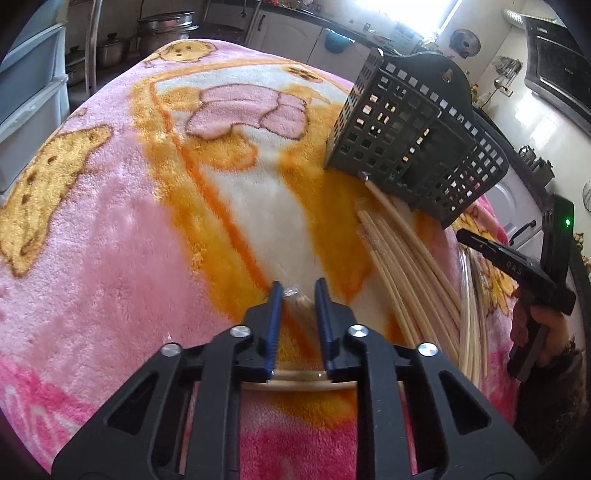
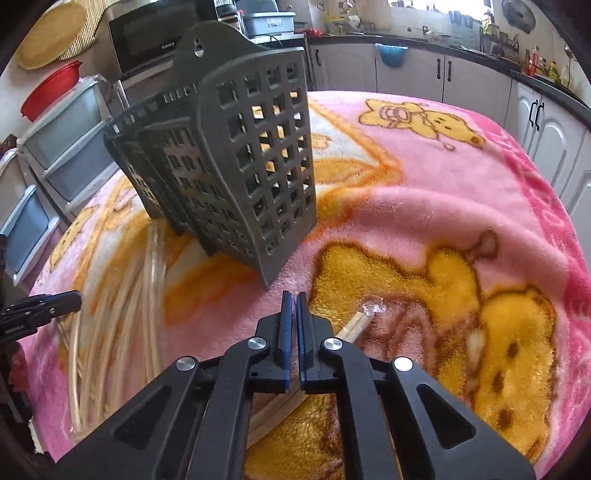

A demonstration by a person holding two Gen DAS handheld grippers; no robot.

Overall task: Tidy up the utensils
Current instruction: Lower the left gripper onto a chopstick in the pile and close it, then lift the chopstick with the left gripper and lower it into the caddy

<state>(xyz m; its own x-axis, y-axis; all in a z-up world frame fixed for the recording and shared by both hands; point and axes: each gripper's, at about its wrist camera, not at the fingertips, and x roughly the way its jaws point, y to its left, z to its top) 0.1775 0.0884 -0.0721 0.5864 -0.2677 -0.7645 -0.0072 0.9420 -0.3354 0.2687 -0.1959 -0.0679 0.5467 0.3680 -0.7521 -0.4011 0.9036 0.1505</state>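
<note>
A dark grey slotted utensil holder stands on the pink blanket. Beside it lies a loose pile of pale wooden chopsticks. My left gripper is shut on a clear-wrapped chopstick pair whose end pokes out between the blue pads; more sticks cross under its fingers. My right gripper is shut, pads almost touching with nothing visible between them. Another wrapped pair lies slanting beneath it. Each gripper shows in the other's view: the right, the left.
The fluffy pink and orange bear-print blanket covers the whole table. Plastic drawers and a microwave stand left of it, with kitchen cabinets behind. Metal pots sit beyond the far edge.
</note>
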